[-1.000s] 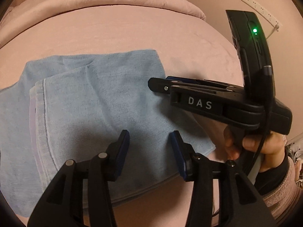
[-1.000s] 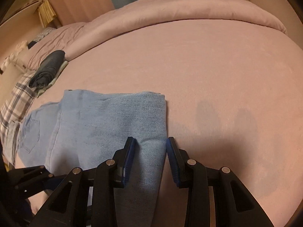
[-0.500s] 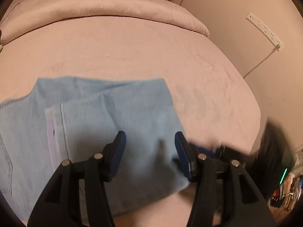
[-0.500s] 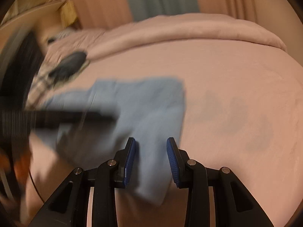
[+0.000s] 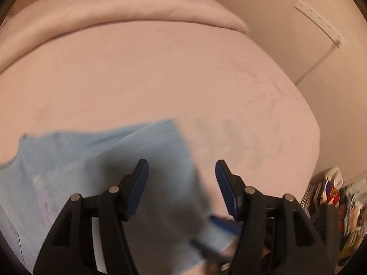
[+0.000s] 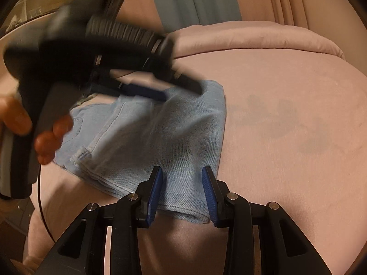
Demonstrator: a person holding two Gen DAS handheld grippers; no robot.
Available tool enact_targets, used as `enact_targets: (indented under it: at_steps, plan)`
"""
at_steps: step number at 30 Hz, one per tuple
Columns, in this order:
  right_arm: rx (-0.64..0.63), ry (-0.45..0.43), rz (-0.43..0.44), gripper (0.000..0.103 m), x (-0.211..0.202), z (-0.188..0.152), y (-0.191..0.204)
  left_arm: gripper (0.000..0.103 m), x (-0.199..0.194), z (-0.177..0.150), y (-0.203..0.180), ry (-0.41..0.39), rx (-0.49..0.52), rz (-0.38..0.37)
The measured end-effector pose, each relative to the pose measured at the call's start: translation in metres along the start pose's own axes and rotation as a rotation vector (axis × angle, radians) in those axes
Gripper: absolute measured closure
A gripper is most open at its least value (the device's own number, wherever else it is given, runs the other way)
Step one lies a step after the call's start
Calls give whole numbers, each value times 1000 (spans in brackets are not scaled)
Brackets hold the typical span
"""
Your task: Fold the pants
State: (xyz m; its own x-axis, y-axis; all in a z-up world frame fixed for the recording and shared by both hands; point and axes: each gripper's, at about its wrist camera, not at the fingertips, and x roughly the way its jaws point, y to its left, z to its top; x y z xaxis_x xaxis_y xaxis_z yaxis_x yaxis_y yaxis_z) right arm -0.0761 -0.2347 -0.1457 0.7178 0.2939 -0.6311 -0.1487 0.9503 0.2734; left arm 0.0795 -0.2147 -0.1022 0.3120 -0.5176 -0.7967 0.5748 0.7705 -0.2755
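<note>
- We see a person's left hand (image 6: 34, 133) at the left edge of the right wrist view, bare fingers wrapped round the black grip of the left gripper (image 5: 182, 181); the tool's body rises above the hand and its fingers reach out rightward over the cloth, blurred.
- In its own view we look steeply down along this left gripper: its blue-padded black jaws have just been opening and stand well apart, with nothing pressed between them, the cloth lying below.
- The folded light blue denim pants (image 6: 160, 137) lie flat on the pink bedspread (image 6: 286, 114), near its close edge, stacked in several layers with a hem and a back pocket showing at the left.
- The right gripper (image 6: 182, 190) points down at a slant over the near right corner of the pants. Its blue pads stand partly open, one on either side of that corner as we see it; we cannot tell whether they touch the denim, and they do not pinch it.
- In the left wrist view, the blue tips of the right gripper show blurred at the pants' near edge, low under the left tool's right finger.
- A white power strip (image 5: 318, 23) hangs on the wall at far right.
</note>
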Motion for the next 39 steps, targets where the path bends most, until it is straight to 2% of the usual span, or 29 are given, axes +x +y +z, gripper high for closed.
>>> enact_targets:
  at_steps: [5, 8, 10, 14, 20, 21, 26, 30, 35, 39]
  plan:
    - [10, -2, 12, 66, 2, 3, -4, 41, 38, 3, -21, 71, 69, -11]
    - [1, -6, 6, 66, -2, -3, -8, 41, 66, 4, -11, 141, 32, -5]
    - [5, -5, 6, 66, -4, -7, -9, 35, 64, 6, -3, 128, 3, -51]
    - [16, -6, 20, 66, -5, -9, -13, 34, 64, 13, 12, 158, -54, -96]
    - [20, -9, 20, 66, -5, -13, -19, 33, 59, 9, 12, 146, -51, -104]
    - [19, -9, 20, 66, -5, -13, -20, 33, 62, 16, 4, 134, -61, -111]
    - [13, -5, 7, 65, -7, -14, -15, 34, 40, 13, 21, 59, -136, -144]
    - [17, 5, -1, 63, -10, -13, -12, 34, 15, 6, 27, 17, -115, -100]
    - [66, 6, 18, 61, -29, -16, -15, 33, -22, -8, 36, -53, -66, -2]
    - [57, -20, 45, 61, -33, -11, -8, 33, -32, -24, 54, -64, -76, 57]
